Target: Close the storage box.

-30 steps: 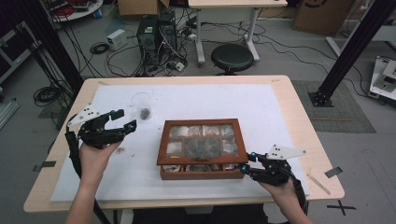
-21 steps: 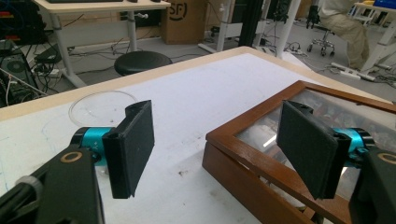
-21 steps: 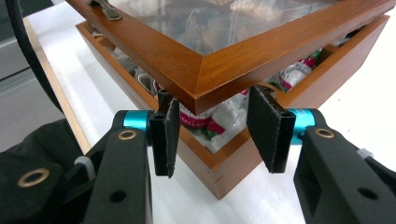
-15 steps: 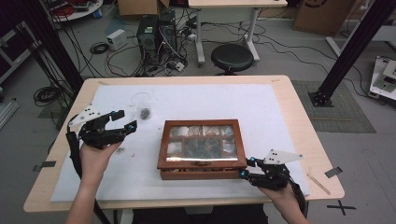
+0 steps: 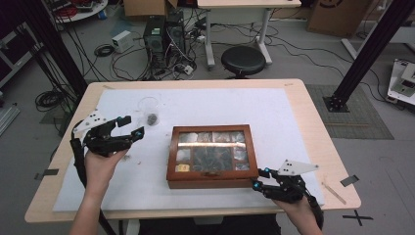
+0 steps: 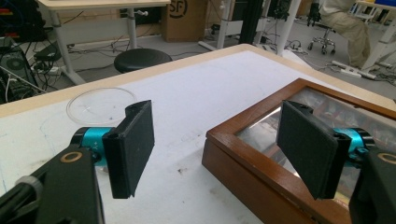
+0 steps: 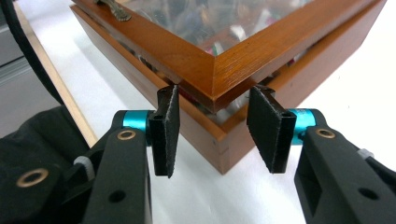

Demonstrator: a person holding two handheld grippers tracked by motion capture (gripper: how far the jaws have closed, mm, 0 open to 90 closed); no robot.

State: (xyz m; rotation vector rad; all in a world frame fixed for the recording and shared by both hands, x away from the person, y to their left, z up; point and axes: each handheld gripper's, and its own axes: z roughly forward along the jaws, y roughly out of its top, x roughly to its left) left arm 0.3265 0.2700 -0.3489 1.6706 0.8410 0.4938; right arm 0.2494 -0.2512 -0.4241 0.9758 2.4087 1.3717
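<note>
A wooden box (image 5: 211, 152) with a glass lid lies mid-table, with several small items under the glass. My right gripper (image 5: 261, 178) is at its front right corner. In the right gripper view the pads (image 7: 164, 130) straddle the lid's corner (image 7: 219, 70), their tips resting against its two sides; a thin gap shows between lid and base. A brass latch (image 7: 112, 9) sits on the front edge. My left gripper (image 5: 134, 125) hovers open to the left of the box (image 6: 261, 163), its jaws wide apart (image 6: 219, 144) and holding nothing.
A clear round dish (image 5: 148, 104) and a small dark lump (image 5: 152, 118) lie on the white sheet (image 5: 274, 112) behind the left gripper. A thin stick (image 5: 334, 191) and a piece of tape (image 5: 349, 180) sit near the right edge. A stool (image 5: 243, 59) stands beyond the table.
My right gripper has shifted slightly toward the table's front edge, staying at the box's corner. The left gripper and the box have kept still.
</note>
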